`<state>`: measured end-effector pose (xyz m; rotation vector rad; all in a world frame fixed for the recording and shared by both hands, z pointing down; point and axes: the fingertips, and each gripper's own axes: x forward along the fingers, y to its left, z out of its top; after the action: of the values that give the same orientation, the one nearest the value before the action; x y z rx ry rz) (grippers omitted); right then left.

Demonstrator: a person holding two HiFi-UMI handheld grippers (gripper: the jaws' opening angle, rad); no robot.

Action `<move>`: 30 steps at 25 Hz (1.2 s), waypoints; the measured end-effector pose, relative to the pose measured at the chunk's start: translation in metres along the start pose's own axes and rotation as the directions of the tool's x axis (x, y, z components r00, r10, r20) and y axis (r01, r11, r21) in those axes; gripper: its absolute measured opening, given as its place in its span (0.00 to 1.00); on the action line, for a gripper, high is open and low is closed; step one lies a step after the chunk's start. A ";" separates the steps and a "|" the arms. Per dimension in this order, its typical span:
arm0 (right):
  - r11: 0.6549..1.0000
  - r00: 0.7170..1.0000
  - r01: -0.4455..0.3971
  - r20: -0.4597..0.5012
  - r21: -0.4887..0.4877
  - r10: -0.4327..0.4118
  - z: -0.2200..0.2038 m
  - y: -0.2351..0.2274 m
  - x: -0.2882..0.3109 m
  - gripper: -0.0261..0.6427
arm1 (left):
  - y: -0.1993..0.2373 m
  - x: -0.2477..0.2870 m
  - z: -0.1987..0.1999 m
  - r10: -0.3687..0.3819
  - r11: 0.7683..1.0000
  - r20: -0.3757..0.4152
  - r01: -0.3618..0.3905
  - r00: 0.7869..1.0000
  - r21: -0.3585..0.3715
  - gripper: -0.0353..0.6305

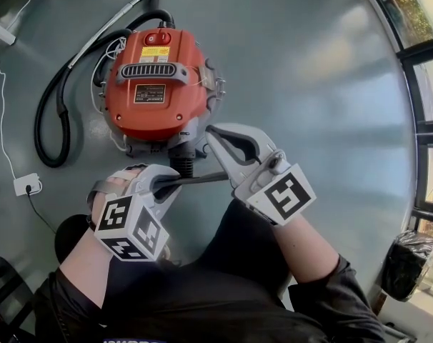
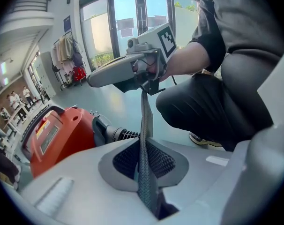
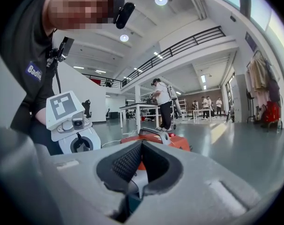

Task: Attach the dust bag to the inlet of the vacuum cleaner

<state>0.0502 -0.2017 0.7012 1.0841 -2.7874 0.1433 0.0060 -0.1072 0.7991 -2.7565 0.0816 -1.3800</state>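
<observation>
Vacuum cleaner (image 1: 156, 84) is red, dust bag (image 1: 202, 179) dark grey.

White power socket (image 1: 27, 184) on grey floor (image 1: 309, 84); black bag (image 1: 409, 263) by window (image 1: 432, 91); clothes rack (image 2: 67, 55), white table (image 3: 137, 108), standing person (image 3: 161, 97) in background.

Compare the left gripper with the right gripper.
The left gripper tilts steeply floorward; the right gripper lies nearly level, aimed at the red vacuum cleaner. The dark fabric strip runs through the left gripper's whole jaw seam but enters the right gripper's only near the base. Both clamp it.
</observation>
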 end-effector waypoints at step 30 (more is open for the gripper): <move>0.939 0.959 -0.259 -0.175 -0.226 0.223 0.000 -0.052 0.119 0.26 | 0.002 -0.004 0.001 -0.053 0.998 0.068 0.055 0.996 -0.031 0.13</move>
<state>-0.0009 -0.3185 0.7236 0.6443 -2.7034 -0.0931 0.0046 -0.1092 0.7953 -2.8493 0.0276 -1.3081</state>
